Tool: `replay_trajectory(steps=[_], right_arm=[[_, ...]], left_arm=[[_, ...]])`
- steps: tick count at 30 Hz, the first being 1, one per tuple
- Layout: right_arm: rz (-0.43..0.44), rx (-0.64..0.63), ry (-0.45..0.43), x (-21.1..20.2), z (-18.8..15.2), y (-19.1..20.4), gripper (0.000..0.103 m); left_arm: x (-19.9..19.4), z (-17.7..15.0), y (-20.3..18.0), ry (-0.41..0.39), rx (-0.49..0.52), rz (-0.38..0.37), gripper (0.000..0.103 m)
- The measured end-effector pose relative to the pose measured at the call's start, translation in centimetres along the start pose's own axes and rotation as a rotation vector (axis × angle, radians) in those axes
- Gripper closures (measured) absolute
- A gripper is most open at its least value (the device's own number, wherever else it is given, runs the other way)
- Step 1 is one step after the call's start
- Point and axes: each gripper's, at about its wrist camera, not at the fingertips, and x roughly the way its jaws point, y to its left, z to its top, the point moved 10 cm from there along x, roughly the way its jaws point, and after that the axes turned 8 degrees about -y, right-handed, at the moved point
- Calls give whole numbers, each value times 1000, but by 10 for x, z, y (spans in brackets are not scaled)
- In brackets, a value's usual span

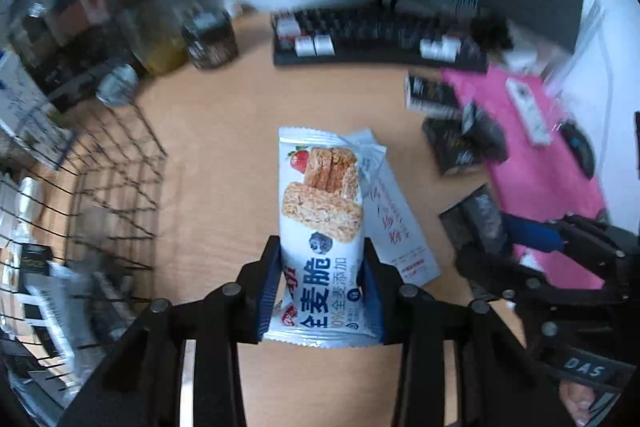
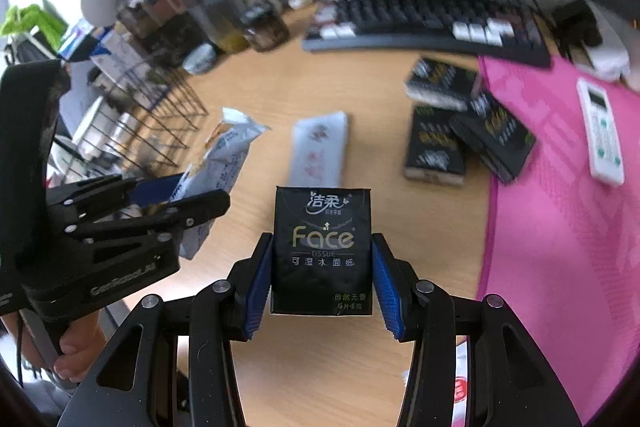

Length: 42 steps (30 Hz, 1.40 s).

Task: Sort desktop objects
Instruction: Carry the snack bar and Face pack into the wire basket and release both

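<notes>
A white cereal-bar packet (image 1: 320, 227) with strawberry and oat-bar pictures stands between the blue pads of my left gripper (image 1: 321, 247), which is shut on it above the wooden desk (image 1: 220, 147). In the right wrist view the same cereal-bar packet (image 2: 224, 155) sticks out of the left gripper (image 2: 202, 193). My right gripper (image 2: 322, 241) is shut on a black "Face" tissue pack (image 2: 323, 251), pads pressing its two sides. From the left wrist view, the right gripper (image 1: 486, 239) shows at the right with that dark tissue pack (image 1: 480, 219).
A white flat packet (image 2: 320, 143) lies on the desk ahead. Several black tissue packs (image 2: 436, 143) lie by a pink mat (image 2: 560, 207) bearing a white remote (image 2: 600, 131). A black wire basket (image 1: 100, 187) stands left, and a keyboard (image 1: 380, 39) and jar (image 1: 210, 39) stand behind.
</notes>
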Motion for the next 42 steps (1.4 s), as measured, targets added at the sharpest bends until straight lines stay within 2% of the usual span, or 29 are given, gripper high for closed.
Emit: replay_trajectory(steps=[4, 7, 14, 18, 21, 25, 37, 41, 42], right_arm=[[29, -68, -51, -14, 21, 51, 56], [77, -133, -73, -16, 35, 103, 56], [189, -266, -57, 14, 45, 227, 56], [203, -317, -18, 40, 36, 264, 56], [188, -341, 6, 58, 29, 278, 55], [167, -352, 51, 80, 21, 283, 55], [160, -345, 111, 105, 4, 290, 55], [172, -318, 92, 99, 8, 285, 54], [173, -316, 87, 97, 9, 284, 53]], left_arm=[[-43, 15, 36, -100, -43, 10, 62], [-69, 16, 79, -139, -89, 55, 62], [-101, -7, 194, -132, -191, 200, 62], [-101, -26, 240, -96, -228, 274, 62], [-103, -31, 263, -98, -233, 318, 62], [-97, -39, 281, -74, -255, 313, 62], [-91, -43, 281, -51, -261, 279, 61], [-96, -40, 283, -68, -267, 291, 53], [-97, -39, 282, -73, -268, 285, 43]])
